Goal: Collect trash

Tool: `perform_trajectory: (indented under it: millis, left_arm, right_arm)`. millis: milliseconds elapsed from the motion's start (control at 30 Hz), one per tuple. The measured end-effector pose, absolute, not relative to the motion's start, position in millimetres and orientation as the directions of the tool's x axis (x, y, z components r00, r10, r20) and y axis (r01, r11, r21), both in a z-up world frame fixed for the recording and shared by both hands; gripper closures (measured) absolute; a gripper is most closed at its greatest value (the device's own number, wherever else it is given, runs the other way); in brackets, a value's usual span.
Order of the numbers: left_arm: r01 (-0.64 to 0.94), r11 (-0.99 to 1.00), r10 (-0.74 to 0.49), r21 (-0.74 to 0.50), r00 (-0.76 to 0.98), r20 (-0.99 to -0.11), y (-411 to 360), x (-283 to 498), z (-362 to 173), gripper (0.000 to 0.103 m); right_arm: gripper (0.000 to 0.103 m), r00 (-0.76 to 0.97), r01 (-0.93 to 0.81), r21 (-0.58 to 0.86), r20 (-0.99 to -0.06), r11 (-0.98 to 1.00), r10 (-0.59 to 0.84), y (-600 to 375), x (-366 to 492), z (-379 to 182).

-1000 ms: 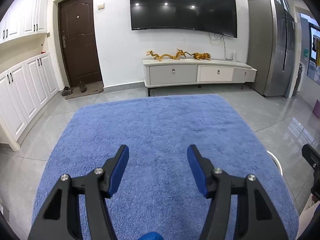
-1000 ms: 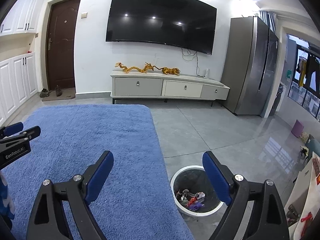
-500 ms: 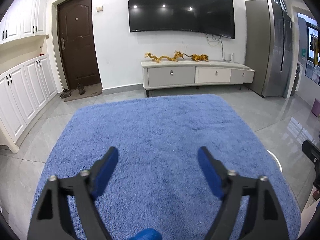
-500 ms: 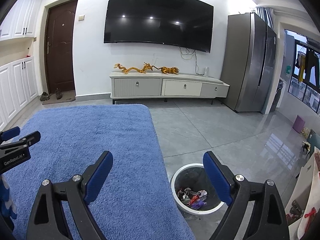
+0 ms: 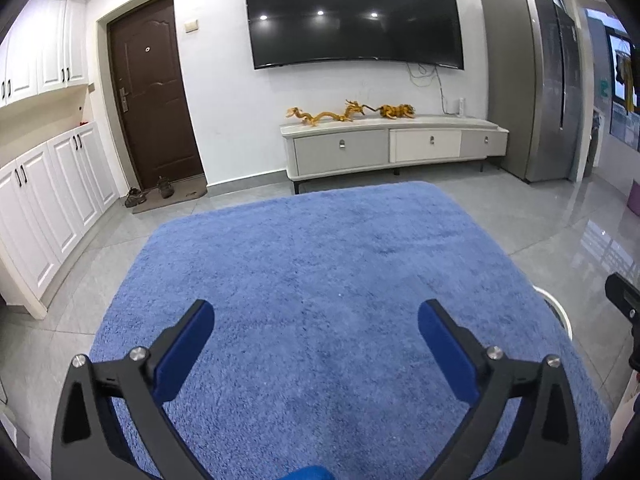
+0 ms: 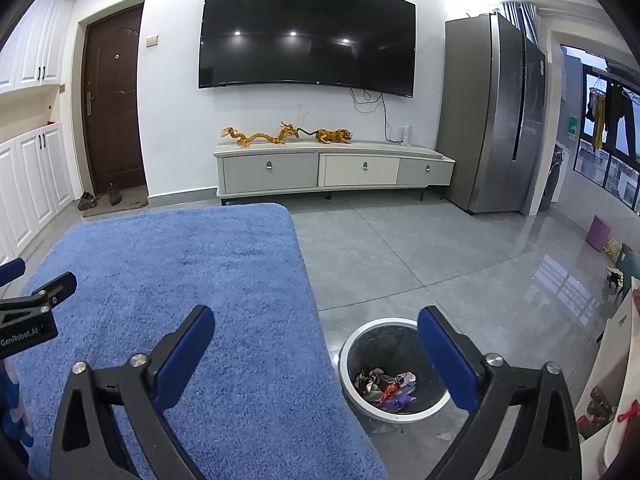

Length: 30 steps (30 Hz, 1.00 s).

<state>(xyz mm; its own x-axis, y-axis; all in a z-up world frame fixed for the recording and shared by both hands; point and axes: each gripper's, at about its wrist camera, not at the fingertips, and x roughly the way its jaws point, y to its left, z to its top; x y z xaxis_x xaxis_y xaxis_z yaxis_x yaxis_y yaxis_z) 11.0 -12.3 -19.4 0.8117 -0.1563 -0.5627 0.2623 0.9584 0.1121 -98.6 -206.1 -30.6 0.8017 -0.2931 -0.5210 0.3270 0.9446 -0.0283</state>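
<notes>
My left gripper is wide open and empty above the blue carpeted surface. My right gripper is wide open and empty at the right edge of the blue surface. A white-rimmed trash bin with a dark liner stands on the floor below and to the right, with several crumpled wrappers inside. A sliver of the bin's rim shows in the left wrist view. The left gripper's finger shows at the left of the right wrist view. No loose trash shows on the blue surface.
A white TV cabinet with golden figurines stands under a wall TV. A steel fridge is at right, a brown door and white cupboards at left. Grey tile floor surrounds the blue surface.
My left gripper's jaws have opened wider over the blue surface. The right gripper has stayed open and risen slightly; the bin's contents look the same.
</notes>
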Motion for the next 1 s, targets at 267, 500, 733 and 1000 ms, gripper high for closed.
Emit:
perform_trajectory:
  millis: [267, 500, 733, 1000]
  left_arm:
    - [0.277, 0.945, -0.141, 0.172, 0.822, -0.551, -31.4, 1.0, -21.3, 0.001]
    - [0.308, 0.927, -0.159, 0.213, 0.839, -0.521, -47.5, -11.6, -13.7, 0.001]
    - [0.324, 0.921, -0.177, 0.218, 0.844, -0.505, -55.1, -18.9, -8.0, 0.001]
    - [0.331, 0.922, -0.195, 0.201, 0.846, -0.496, -59.4, -21.3, -3.4, 0.001]
  right_arm:
    - [0.000, 0.796, 0.363, -0.011, -0.517, 0.932, -0.316, -219.0, -109.5, -33.4]
    - [0.000, 0.786, 0.384, 0.005, -0.527, 0.923, -0.324, -228.4, -113.9, -39.1]
    - [0.000, 0.780, 0.397, 0.017, -0.533, 0.917, -0.328, -234.1, -118.7, -41.7]
    - [0.000, 0.778, 0.411, 0.024, -0.530, 0.911, -0.337, -239.0, -119.8, -41.9]
